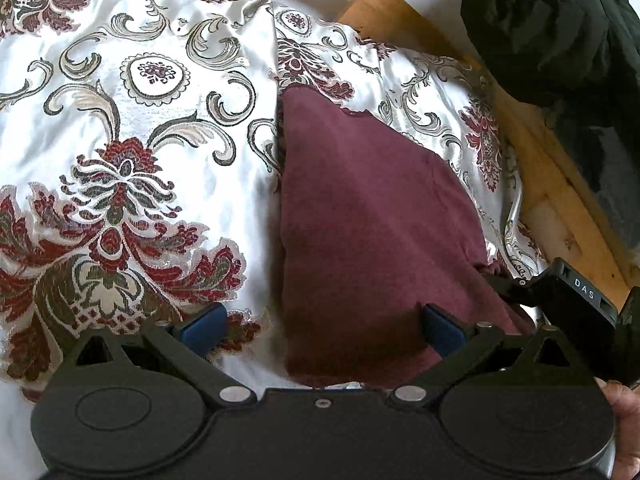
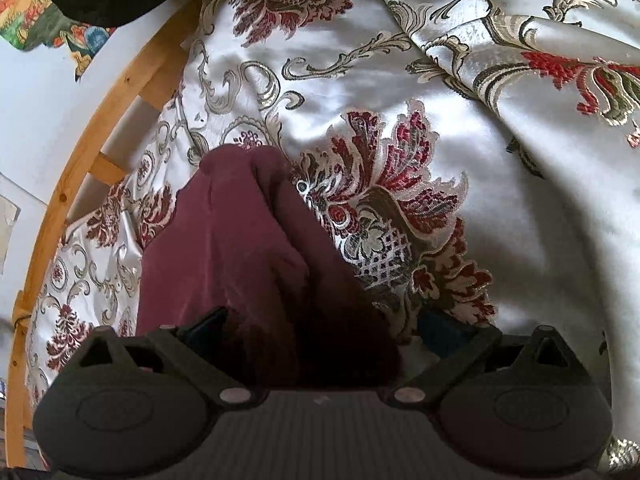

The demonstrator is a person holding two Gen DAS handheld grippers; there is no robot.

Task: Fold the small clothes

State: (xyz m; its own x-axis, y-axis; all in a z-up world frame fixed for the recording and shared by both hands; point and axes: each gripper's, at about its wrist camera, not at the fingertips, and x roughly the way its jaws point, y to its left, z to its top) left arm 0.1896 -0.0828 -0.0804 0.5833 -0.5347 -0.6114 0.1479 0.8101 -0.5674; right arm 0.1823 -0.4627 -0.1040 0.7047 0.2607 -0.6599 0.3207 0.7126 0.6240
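Left wrist view: left hand-held gripper (image 1: 320, 326) spread wide, grasping nothing; one blue pad over the bedspread (image 1: 140, 80), the other over the near edge of the maroon garment (image 1: 372, 220). Garment lies on the bed, already looks doubled over, tapering away from camera. Wooden frame (image 1: 532, 152) and a dark cloth pile (image 1: 560, 28) off to the right. Right wrist view: right hand-held gripper (image 2: 316, 330) also released, jaws straddling the garment's near end. Judgement: at least one fold done, edges lumpy; final fold or tidy-up left.
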